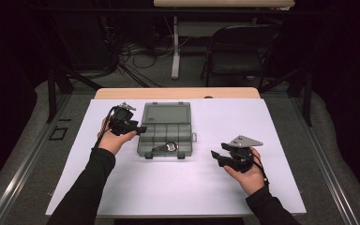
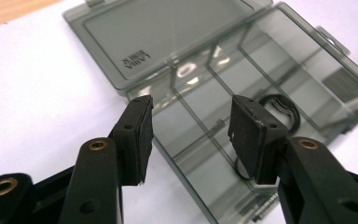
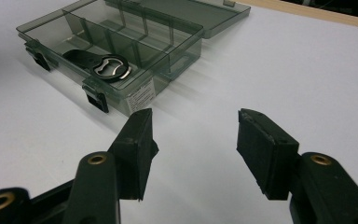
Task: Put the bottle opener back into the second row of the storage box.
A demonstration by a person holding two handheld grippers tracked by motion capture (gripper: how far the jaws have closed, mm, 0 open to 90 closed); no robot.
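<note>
Jaws on both grippers stand apart with nothing between the pads. My left gripper (image 1: 139, 128) hangs at the left wall of the box (image 1: 166, 130), pads over its left compartments in the left gripper view, touching nothing that I can see. My right gripper (image 1: 218, 156) sits well off to the right of the box over the white sheet (image 1: 262, 140), aimed back at it, idle.

The box is smoky clear plastic, lid (image 2: 168, 37) laid flat open toward the far edge of the table, tray split by thin dividers. It sits about mid-sheet, a bit left of centre. One bottle opener (image 3: 103, 65) lies in the long front compartment, black handle, metal head; the other compartments look bare.

Handling guess: box is light, stiff, slick, so it'll skate on the sheet if I nudge a wall. Better to pinch a side wall or a front latch (image 3: 95, 98) to steady it. The opener is flat, rigid, low against the floor of the tray, hard to get pads under; I'd take it across the narrow neck, or by the head rim. Dividers crowd the approach.
</note>
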